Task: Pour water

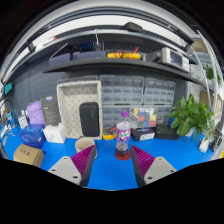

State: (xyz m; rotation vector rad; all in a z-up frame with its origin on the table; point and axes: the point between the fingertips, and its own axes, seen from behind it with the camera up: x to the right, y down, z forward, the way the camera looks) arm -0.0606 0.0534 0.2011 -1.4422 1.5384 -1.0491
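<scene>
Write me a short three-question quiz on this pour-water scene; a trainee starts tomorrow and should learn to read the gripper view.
1. True or false: the gripper is shut on the small bottle.
2. Where does the small bottle with the pink cap stand? A) on the blue table, just beyond the fingertips B) on the upper shelf C) inside the cardboard box
3. What leafy thing stands at the table's right end, beyond the right finger?

Key
1. False: the fingers are open and apart, and the bottle stands on the table by itself.
2. A.
3. A green potted plant.
</scene>
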